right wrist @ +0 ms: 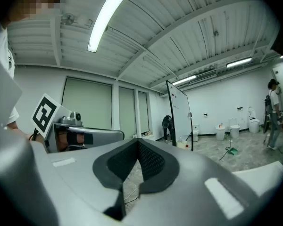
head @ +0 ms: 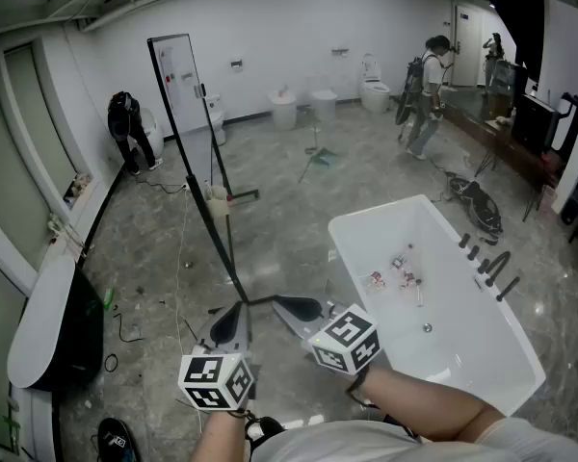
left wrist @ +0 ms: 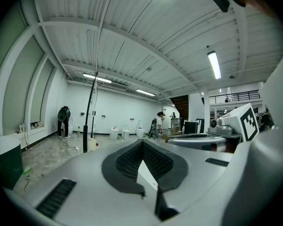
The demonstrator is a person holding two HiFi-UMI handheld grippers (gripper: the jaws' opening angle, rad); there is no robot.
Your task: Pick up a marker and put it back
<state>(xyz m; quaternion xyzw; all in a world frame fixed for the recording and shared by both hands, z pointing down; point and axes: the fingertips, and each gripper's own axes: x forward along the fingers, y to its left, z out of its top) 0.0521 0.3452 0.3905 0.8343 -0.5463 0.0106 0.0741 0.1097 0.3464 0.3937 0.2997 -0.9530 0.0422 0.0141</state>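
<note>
White bathtub (head: 380, 210), head view: on its bottom lie small red-and-white pieces (head: 397, 273), which we take for the markers. They are too small for us to read any long axis. They sit ahead of both tools and to their right. The right gripper (head: 299, 308) is just beside the tub's near-left rim and is the nearer. The left gripper (head: 231, 323) hangs further left, over the marbled floor (head: 154, 248). A whiteboard (head: 178, 80) on a stand is well apart, beyond.

Left gripper view: jaws closed tip to tip, nothing between them.

Right gripper view: jaws likewise closed and empty, aimed out across the floor with the whiteboard ahead. We judge this one must swing right and down towards the tub, then open, to take a piece.
</note>
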